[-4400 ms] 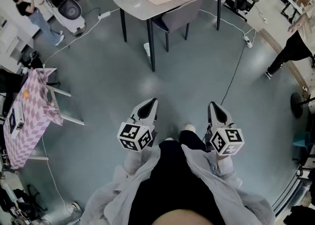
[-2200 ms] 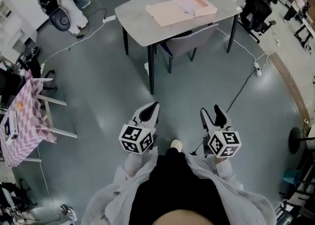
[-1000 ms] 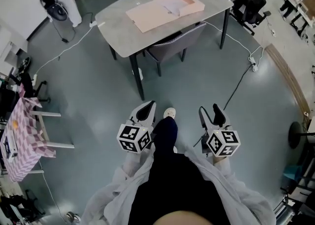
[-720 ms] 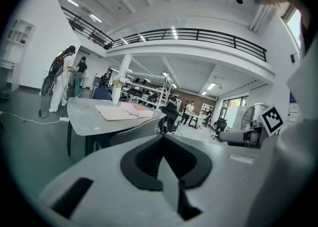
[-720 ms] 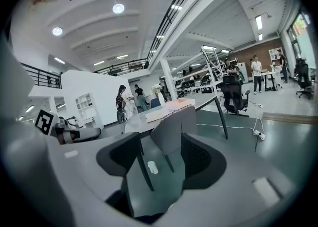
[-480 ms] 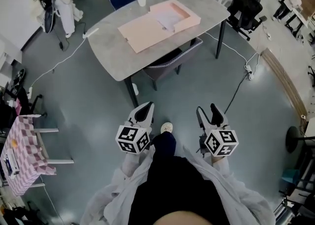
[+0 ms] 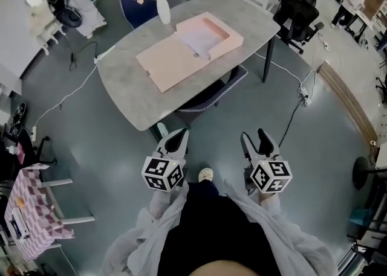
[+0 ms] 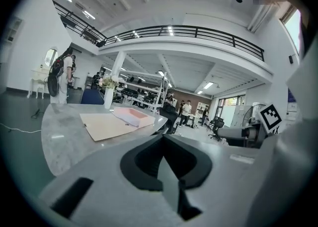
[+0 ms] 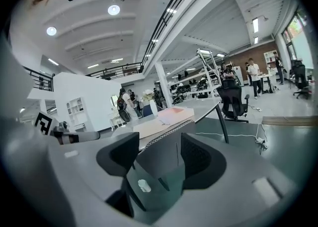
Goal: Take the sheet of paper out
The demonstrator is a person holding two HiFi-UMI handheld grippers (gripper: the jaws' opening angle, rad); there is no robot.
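Note:
An open pink folder (image 7: 181, 54) lies on the grey table (image 7: 127, 84), and a white sheet of paper (image 7: 195, 37) rests in its tray half. My left gripper (image 7: 182, 131) is shut and empty, held over the floor just short of the table's near edge. My right gripper (image 7: 254, 136) is open and empty, level with the left one, right of the chair (image 7: 208, 90) tucked under the table. In the left gripper view the folder (image 8: 112, 125) is ahead beyond the shut gripper (image 8: 164, 139). In the right gripper view the chair (image 9: 166, 139) shows between the gripper's (image 9: 159, 154) spread fingers.
A white vase of flowers (image 7: 162, 8) stands on the table behind the folder. A black office chair (image 7: 297, 4) is at the right, with cables (image 7: 296, 96) on the floor. A checkered small table (image 7: 27, 214) stands far left. People are at the back left.
The person has walked toward the table, which is now nearer and larger in view. The right gripper went from shut to open early on. The left gripper stayed shut.

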